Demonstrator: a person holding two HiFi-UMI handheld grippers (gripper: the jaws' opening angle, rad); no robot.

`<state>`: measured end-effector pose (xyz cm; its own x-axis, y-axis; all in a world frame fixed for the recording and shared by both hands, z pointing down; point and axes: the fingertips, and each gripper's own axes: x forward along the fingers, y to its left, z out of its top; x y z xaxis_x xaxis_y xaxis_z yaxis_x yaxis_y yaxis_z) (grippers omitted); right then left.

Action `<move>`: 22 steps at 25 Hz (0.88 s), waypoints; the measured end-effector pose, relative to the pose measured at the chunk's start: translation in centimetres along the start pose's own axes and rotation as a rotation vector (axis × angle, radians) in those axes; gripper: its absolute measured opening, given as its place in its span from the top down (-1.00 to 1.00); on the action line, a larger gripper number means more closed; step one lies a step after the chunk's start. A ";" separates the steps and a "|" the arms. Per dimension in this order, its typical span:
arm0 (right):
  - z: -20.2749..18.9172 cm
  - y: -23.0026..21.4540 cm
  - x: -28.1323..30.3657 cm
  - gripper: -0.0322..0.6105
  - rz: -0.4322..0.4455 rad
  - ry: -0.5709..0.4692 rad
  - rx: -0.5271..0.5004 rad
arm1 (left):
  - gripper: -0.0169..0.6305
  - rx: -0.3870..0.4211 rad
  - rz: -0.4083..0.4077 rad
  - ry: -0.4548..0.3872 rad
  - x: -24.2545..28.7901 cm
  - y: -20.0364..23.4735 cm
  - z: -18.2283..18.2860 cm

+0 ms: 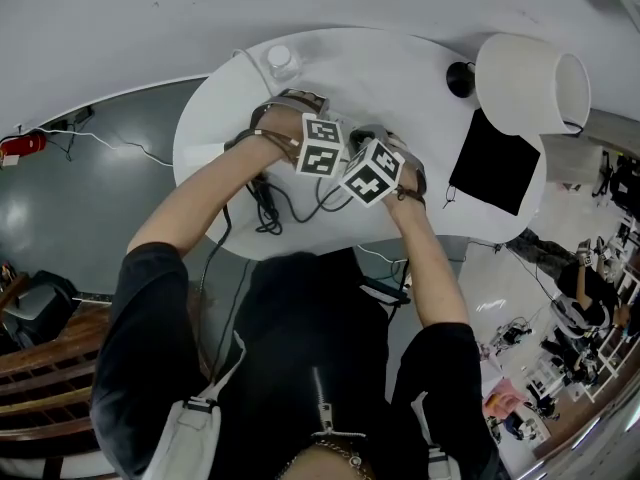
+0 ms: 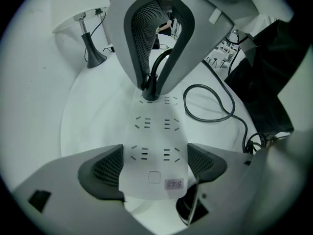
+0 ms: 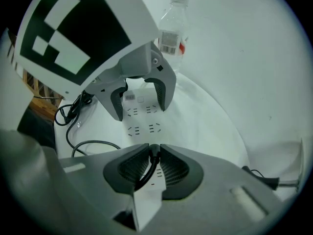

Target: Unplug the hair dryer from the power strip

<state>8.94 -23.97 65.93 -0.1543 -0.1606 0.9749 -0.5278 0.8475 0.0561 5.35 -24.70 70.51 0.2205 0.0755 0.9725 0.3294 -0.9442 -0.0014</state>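
Jaws of right gripper (image 3: 153,156) tight on plug (image 3: 154,150), of left gripper (image 2: 154,155) wide on power strip (image 2: 155,129).

I'm working in what looks like a lab. Beyond my white table (image 1: 225,108), people (image 1: 578,286) work among cluttered benches (image 1: 555,373).

Shows matt white plastic on the power strip (image 2: 154,146), smooth black rubbery sheathing on the cord (image 3: 147,173), clear glossy plastic in the bottle (image 3: 171,38), smooth matt white on the table (image 2: 93,126).
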 end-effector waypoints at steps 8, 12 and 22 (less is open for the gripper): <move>0.5 0.0 0.0 0.68 0.076 0.009 -0.147 | -0.27 0.003 0.001 0.008 0.2 0.0 -0.1; 0.3 0.4 0.0 0.68 0.066 0.014 -0.268 | -0.28 0.009 0.008 0.014 0.3 0.1 0.0; -0.5 1.2 0.4 0.70 0.004 0.065 -0.566 | -0.29 0.012 0.009 0.020 0.4 0.0 0.0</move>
<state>8.65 -22.75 66.50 -0.0939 -0.1402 0.9857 0.0059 0.9899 0.1413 5.44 -24.67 70.91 0.2051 0.0609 0.9769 0.3386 -0.9409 -0.0124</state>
